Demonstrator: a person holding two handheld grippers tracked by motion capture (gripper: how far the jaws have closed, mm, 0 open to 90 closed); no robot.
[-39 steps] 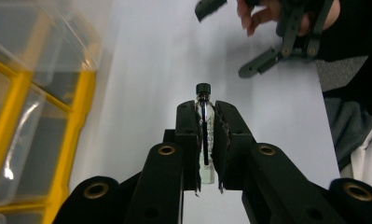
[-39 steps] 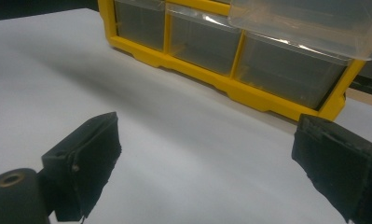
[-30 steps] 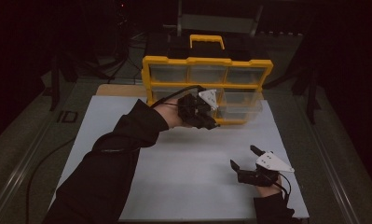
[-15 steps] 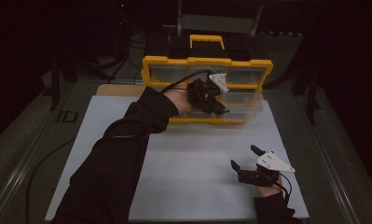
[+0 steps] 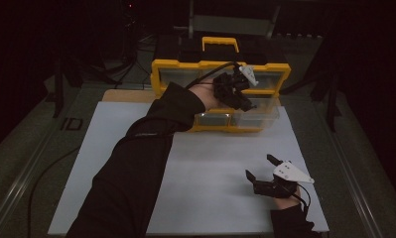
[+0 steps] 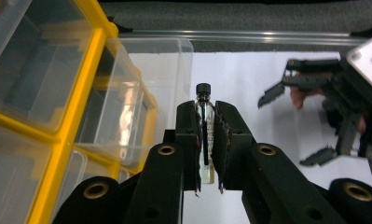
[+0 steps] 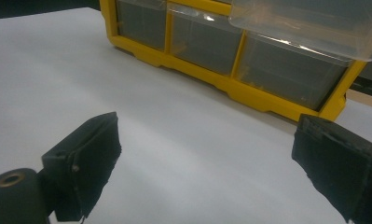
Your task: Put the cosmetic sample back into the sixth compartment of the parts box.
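1. Vial (image 6: 204,135), a small clear glass one with a black screw cap, stood upright between the jaws of the left gripper (image 6: 205,140), its cap poking out above the jaw tips and its glass body running down between the pads.
2. Both pads of the left gripper pressed on the vial's sides, so the jaws were closed as far as the glass allowed and held it clear of the worktop (image 5: 215,163).
3. To the left of those jaws, in the left gripper view, lay the yellow organiser (image 6: 76,126) with its clear drawers; one clear drawer (image 6: 160,79) stood pulled out, its open rim just beside the vial on that side.
4. In the high view the left gripper (image 5: 240,96) hung over the pulled-out drawer (image 5: 257,116) at the organiser's (image 5: 158,74) front, the person's dark sleeve (image 5: 146,148) stretched across the white worktop towards it.
5. Right gripper (image 5: 257,168) rested low on the worktop, well apart from the organiser, with its jaws spread wide and nothing between them.
6. In the right gripper view the two black pads (image 7: 88,154) stood far apart with bare white worktop (image 7: 197,163) between them, and the organiser's drawer fronts (image 7: 207,42) lay ahead of the jaw tips.
7. Beyond the left jaws, to their right, the right gripper (image 6: 293,126) showed farther off, also wide open.
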